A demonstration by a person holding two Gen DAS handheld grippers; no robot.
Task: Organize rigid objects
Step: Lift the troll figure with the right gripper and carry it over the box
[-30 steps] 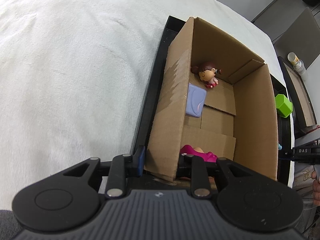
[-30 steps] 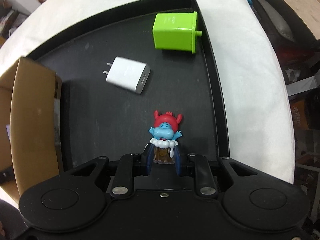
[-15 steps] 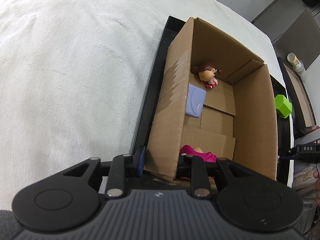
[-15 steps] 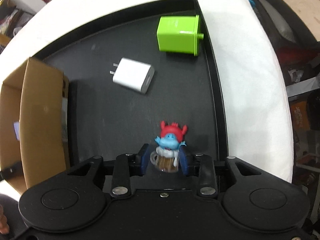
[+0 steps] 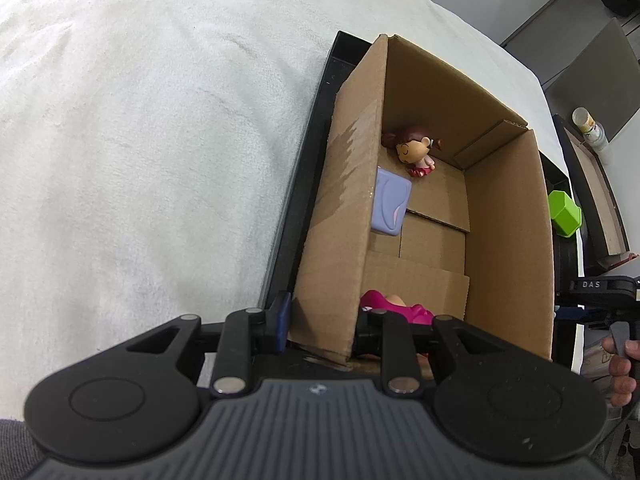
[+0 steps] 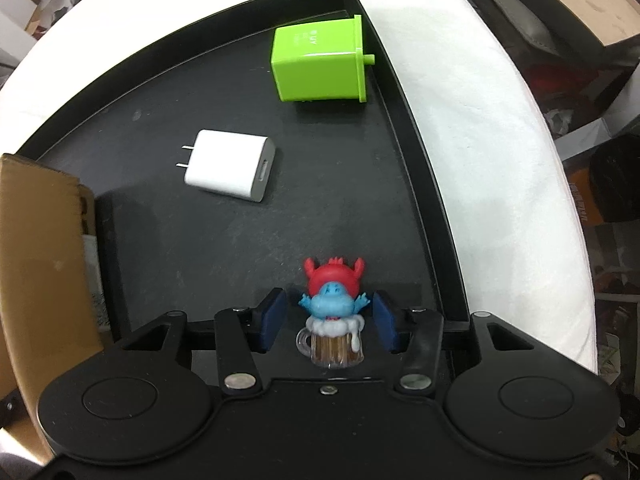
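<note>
My left gripper [image 5: 322, 322] is shut on the near left wall of the cardboard box [image 5: 508, 240], one finger outside, one inside. In the box lie a girl figurine [image 5: 414, 152], a lilac block [image 5: 390, 206] and a pink toy [image 5: 394, 308]. My right gripper [image 6: 330, 320] is open; its blue pads [image 6: 274, 314] stand apart on both sides of a small blue figure with a red cap in a beer mug [image 6: 332, 320] on the black tray [image 6: 192, 248]. A white charger [image 6: 230, 170] and a green cube [image 6: 316, 64] lie farther on the tray.
The tray [image 5: 298, 184] rests on a white fuzzy cloth [image 5: 140, 140]. The box's side [image 6: 36, 264] is at the left in the right wrist view. The green cube [image 5: 564, 212] shows past the box. Clutter lies beyond the table's right edge.
My right gripper has opened off the figure, and the figure now stands free between the pads. The left gripper and box have not moved.
</note>
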